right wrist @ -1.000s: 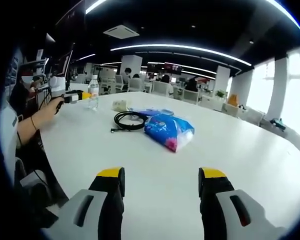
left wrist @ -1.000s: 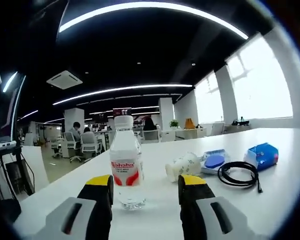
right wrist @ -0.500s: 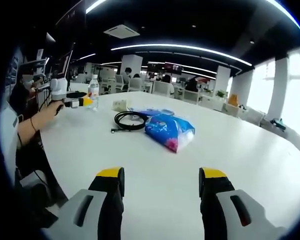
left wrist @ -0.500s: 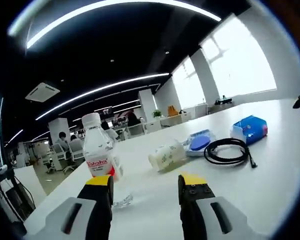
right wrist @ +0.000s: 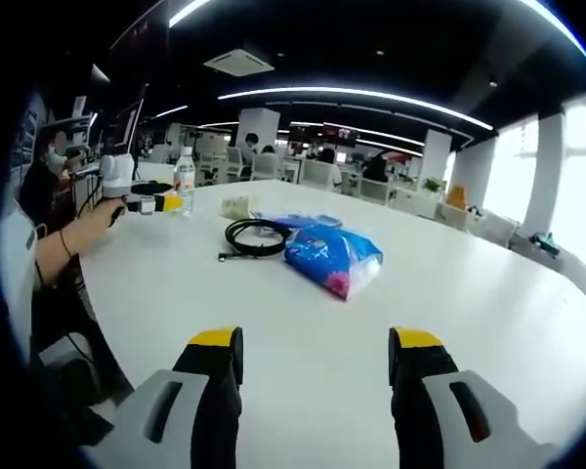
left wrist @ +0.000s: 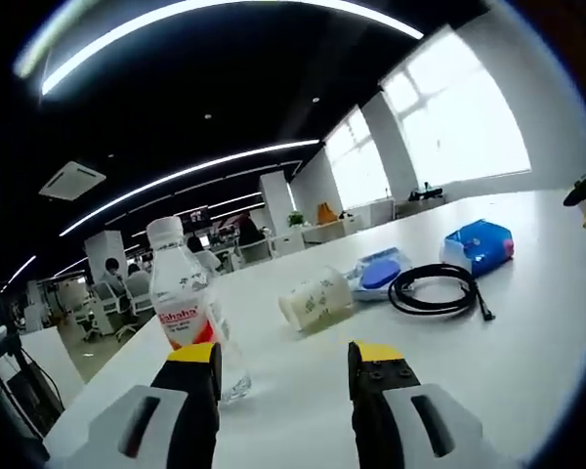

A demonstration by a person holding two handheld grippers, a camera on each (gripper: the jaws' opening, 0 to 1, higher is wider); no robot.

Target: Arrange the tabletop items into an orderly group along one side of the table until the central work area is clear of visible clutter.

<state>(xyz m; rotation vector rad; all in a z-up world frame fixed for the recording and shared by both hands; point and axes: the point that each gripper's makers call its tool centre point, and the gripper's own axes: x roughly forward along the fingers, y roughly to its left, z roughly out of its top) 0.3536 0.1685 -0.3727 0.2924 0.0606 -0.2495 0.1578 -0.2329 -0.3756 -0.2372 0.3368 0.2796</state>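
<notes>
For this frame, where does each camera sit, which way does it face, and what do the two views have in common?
Left gripper view: rides low over the white table, looking past its own open jaws at the water bottle, small tipped bottle and black cable.
Right gripper view: from farther along the table, facing the blue packet across bare tabletop; own jaws open, the person's hand holds the left gripper.
Shared: bottle, cable, blue packet, table.

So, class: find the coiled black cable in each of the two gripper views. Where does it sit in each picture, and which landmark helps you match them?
Left gripper view: the coiled black cable lies right of centre on the white table.
Right gripper view: it lies left of centre, in the upper middle.
Shared landmark: the blue tissue pack right beside the cable.
</notes>
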